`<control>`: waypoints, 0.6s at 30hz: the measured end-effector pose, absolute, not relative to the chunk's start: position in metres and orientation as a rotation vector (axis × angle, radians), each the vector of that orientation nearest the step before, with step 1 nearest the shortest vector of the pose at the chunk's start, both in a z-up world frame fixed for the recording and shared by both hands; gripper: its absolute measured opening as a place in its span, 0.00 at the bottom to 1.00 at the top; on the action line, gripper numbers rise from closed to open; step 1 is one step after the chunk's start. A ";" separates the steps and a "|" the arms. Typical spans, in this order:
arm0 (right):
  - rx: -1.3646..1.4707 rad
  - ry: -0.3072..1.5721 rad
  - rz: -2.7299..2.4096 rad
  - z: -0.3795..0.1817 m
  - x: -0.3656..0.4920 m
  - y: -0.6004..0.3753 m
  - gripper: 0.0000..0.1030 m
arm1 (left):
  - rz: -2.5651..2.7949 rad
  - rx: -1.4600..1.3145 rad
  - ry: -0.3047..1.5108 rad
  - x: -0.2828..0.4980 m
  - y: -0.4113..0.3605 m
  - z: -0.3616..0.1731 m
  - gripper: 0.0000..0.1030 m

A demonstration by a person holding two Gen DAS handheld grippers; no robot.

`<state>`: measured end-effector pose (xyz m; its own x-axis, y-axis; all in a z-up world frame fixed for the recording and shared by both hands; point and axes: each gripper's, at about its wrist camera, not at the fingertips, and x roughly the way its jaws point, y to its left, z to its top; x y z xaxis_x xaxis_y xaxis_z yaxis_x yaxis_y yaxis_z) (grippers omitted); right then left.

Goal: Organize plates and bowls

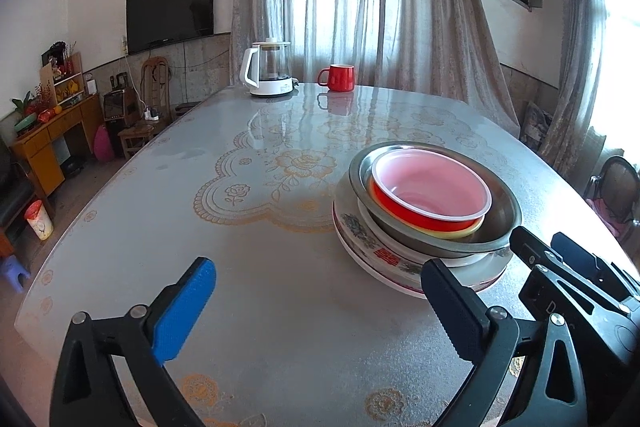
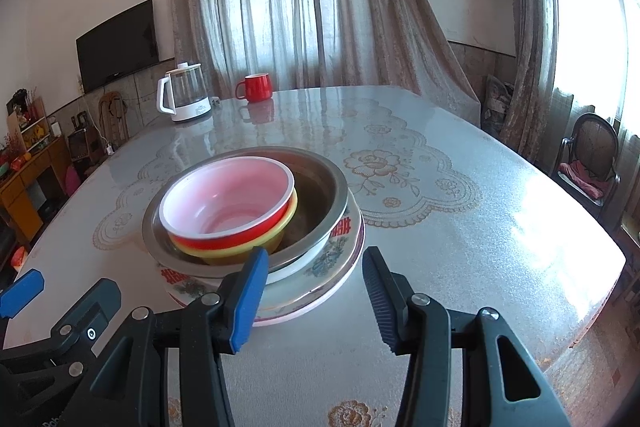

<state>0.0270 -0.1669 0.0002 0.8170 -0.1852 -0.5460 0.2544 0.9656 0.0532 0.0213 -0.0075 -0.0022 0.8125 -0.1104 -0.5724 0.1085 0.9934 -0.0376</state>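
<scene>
Item 1, left tongs (image 1: pixel 316 307): you are holding them with fingers wide apart, gripping nothing, hovering low over the bench (image 1: pixel 280 327) just left of the stack. They are probably parked here so they are clear of the dishes.

Item 2, stack of plates and bowls, sitting on the bench near its front edge, just ahead of both tongs. Bottom to top:
- floral plate (image 2: pixel 340 251), red characters on its rim, resting on what looks like another pale plate edge beneath; you cannot tell how many are lying under it.
- white dish (image 2: pixel 308 259), showing only as a rim beneath the steel.
- steel bowl (image 2: pixel 320 187), widest of the bowls, holding the two below.
- yellow bowl (image 2: pixel 290 217), nesting inside the steel bowl, only its rim showing.
- red bowl (image 2: pixel 228 199), white inside, empty, nesting in the yellow one and leaning toward the steel bowl's left side as the right wrist view shows it.
Largest is lying lowest, so the sorting by size appears largely done.

Item 3, right tongs (image 2: pixel 316 291): you are holding them apart and empty, the blue finger just before the stack's near rim, not visibly touching it.

Item 4, far end of the bench, well apart from the stack: glass kettle (image 1: pixel 269 69), seemingly empty, then red mug (image 1: pixel 338 77), contents hidden.
</scene>
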 end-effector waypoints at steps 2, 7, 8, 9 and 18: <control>0.130 0.568 -0.236 0.000 0.028 -0.168 0.48 | -0.113 -0.001 0.612 0.022 -0.007 -0.003 1.00; 0.136 0.570 -0.237 -0.001 0.031 -0.171 0.48 | -0.108 -0.001 0.610 0.023 -0.007 -0.002 1.00; 0.137 0.570 -0.237 -0.001 0.031 -0.171 0.48 | -0.109 -0.002 0.609 0.023 -0.007 -0.002 1.00; 0.138 0.571 -0.237 -0.001 0.031 -0.171 0.48 | -0.110 -0.003 0.609 0.023 -0.007 -0.002 1.00; 0.138 0.571 -0.232 -0.002 0.032 -0.170 0.48 | -0.114 0.003 0.603 0.024 -0.009 -0.001 1.00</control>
<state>0.0320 -0.1703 -0.0024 0.8163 -0.1791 -0.5491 0.2551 0.9648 0.0646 0.0237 -0.0091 -0.0007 0.8176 -0.1061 -0.5659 0.1081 0.9937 -0.0302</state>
